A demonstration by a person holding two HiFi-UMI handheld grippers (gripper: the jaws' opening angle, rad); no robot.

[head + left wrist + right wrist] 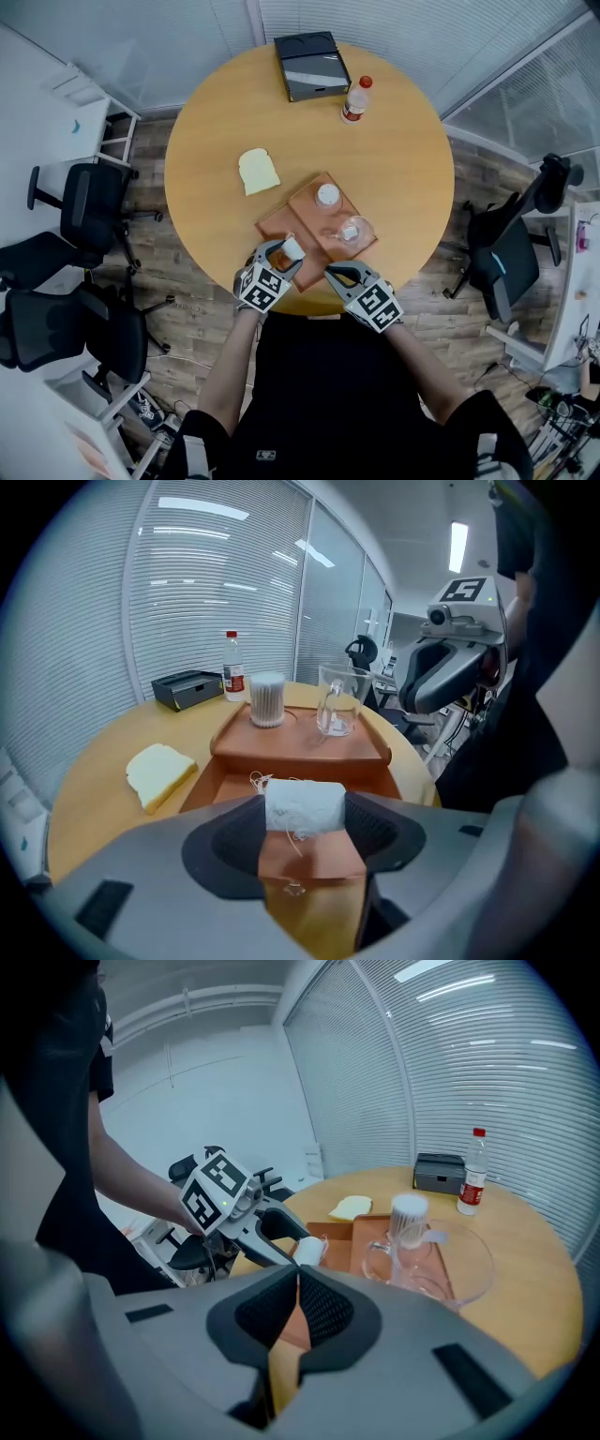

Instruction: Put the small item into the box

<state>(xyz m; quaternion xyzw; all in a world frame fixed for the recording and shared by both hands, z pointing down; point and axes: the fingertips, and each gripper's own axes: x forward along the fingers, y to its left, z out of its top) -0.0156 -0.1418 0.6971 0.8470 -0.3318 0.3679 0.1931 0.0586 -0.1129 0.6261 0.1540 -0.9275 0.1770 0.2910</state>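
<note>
My left gripper [284, 251] is shut on a small white roll [293, 248] with loose threads, holding it over the near brown tray [273, 225]. In the left gripper view the roll [302, 805] sits squarely between the pads. The right gripper view shows the roll [308, 1250] at the left gripper's tip. The black box [311, 65] lies open at the table's far edge, well beyond both grippers; it also shows small [187, 688] and far off [437, 1172]. My right gripper [343, 275] hangs at the table's front edge, its jaws [297, 1279] shut and empty.
A second brown tray [307, 212] carries a jar of cotton swabs [327, 195] and a glass pitcher [353, 230]. A slice of bread [258, 172] lies left of the trays. A bottle [356, 98] stands beside the box. Office chairs ring the round table [403, 159].
</note>
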